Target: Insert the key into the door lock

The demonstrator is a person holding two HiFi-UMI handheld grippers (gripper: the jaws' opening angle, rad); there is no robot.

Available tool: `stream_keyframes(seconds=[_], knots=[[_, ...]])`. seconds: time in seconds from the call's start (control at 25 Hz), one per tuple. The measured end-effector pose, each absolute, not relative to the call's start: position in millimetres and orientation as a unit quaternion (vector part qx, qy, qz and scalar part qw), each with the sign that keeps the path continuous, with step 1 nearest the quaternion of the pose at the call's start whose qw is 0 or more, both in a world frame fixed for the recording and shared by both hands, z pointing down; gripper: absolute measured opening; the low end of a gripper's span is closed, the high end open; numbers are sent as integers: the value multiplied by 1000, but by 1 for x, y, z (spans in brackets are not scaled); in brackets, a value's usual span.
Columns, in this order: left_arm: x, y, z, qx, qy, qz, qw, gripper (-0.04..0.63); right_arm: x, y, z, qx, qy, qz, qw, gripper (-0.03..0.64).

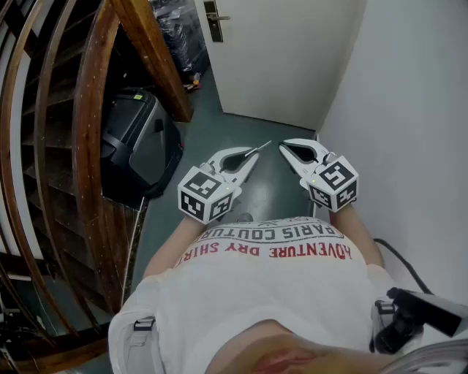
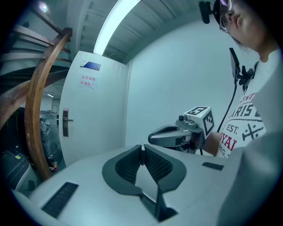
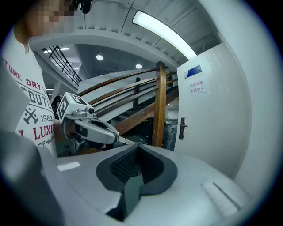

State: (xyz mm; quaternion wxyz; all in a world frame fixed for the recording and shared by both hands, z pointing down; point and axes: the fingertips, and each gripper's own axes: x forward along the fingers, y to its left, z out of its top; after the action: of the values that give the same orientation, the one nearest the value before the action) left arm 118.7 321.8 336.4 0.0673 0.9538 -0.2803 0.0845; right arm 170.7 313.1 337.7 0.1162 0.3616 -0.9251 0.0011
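My left gripper (image 1: 252, 155) is shut on a thin silver key (image 1: 262, 147), whose blade pokes out past the fingertips toward the right gripper. In the left gripper view the key (image 2: 141, 152) shows as a narrow metal edge pinched between the ribbed pads. My right gripper (image 1: 284, 148) is shut with nothing in it, and its tip sits a short way from the key's end. Both are held in front of the person's waist, pointing roughly at each other. The white door (image 1: 285, 51) stands ahead, with its lock plate and handle (image 1: 213, 20) at the upper left edge, far from both grippers.
A curved wooden stair railing (image 1: 88, 146) runs along the left. A black box-like appliance (image 1: 139, 142) sits on the floor beside it. A white wall (image 1: 409, 131) closes the right side. Small items (image 1: 191, 82) lie by the door base. A black cable (image 1: 398, 256) hangs at right.
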Motion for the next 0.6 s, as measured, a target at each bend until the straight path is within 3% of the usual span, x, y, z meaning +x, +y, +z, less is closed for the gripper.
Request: stream_keyframes(seconds=[0.6], knots=[[125,314,340,953,-280,81,78,21,180,310,340,363,-926,8,105,2]])
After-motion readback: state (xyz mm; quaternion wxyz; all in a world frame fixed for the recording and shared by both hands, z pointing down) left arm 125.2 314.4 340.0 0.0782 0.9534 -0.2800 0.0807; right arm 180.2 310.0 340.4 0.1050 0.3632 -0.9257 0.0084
